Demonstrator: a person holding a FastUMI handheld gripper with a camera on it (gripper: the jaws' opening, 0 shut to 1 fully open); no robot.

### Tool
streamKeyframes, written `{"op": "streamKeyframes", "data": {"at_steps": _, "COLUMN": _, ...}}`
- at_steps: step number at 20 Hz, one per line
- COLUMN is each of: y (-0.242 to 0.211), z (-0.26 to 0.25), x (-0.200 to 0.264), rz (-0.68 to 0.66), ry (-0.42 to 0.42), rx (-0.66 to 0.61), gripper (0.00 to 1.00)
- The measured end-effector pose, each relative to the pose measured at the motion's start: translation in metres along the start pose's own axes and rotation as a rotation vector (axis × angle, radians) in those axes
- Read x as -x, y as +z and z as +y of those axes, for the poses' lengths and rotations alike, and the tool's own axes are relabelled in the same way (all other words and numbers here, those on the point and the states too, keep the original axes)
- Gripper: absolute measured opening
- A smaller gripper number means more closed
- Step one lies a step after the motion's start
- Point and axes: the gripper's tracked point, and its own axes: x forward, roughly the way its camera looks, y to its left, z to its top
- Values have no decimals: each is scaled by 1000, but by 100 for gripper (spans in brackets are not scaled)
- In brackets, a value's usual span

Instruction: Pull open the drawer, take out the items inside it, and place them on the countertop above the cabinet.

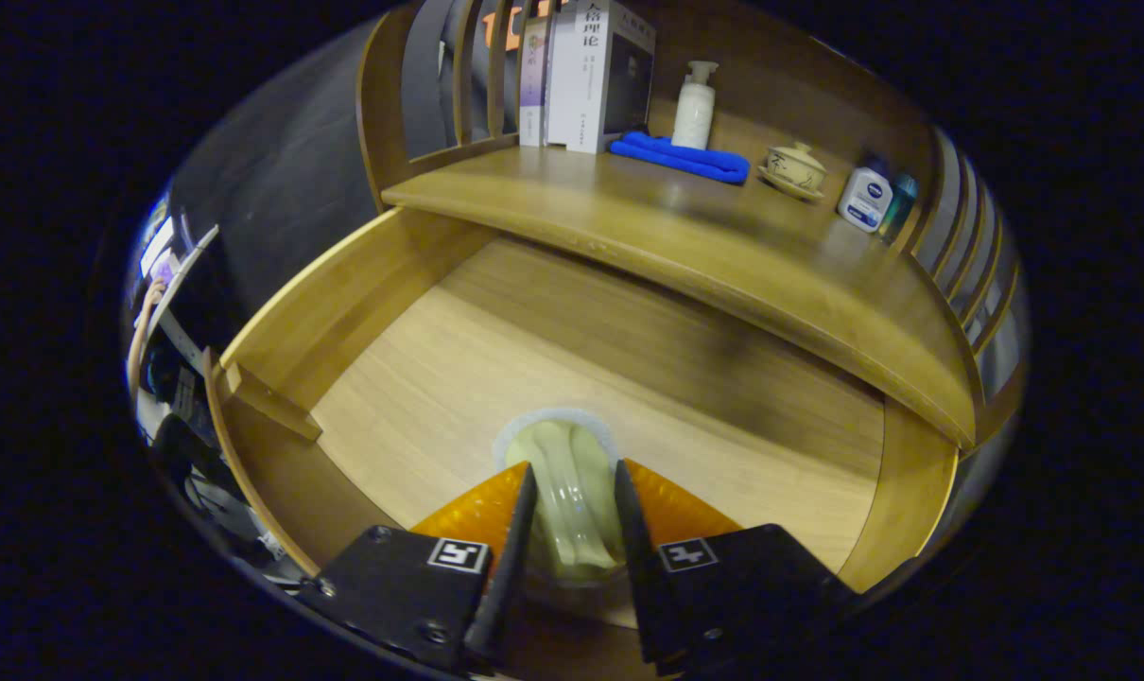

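While gripper fingers clamp it, cup sits inside drawer.

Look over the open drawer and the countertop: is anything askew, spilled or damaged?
Nothing stands out. The gripper is shut on a pale item over the drawer; the bottle and books stand upright.

Gripper: two wedge fingers, square black-white marker on each block, screw heads visible.
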Motion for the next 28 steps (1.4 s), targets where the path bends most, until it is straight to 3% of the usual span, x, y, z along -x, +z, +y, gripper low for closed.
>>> {"op": "streamKeyframes", "data": {"at_steps": 4, "y": 2, "z": 1, "x": 1, "rz": -32, "ry": -8, "rx": 30, "gripper": 20}}
{"op": "streamKeyframes", "data": {"at_steps": 5, "y": 5, "z": 2, "x": 5, "rz": -35, "ry": -5, "rx": 41, "gripper": 18}}
{"op": "streamKeyframes", "data": {"at_steps": 12, "y": 15, "z": -1, "x": 15, "rz": -82, "ry": -13, "rx": 53, "gripper": 17}}
{"op": "streamKeyframes", "data": {"at_steps": 23, "y": 57, "z": -24, "x": 82, "rz": -158, "ry": -51, "rx": 81, "gripper": 17}}
{"op": "streamKeyframes", "data": {"at_steps": 28, "y": 92, "z": -46, "x": 107, "rz": -242, "ry": -70, "rx": 13, "gripper": 17}}
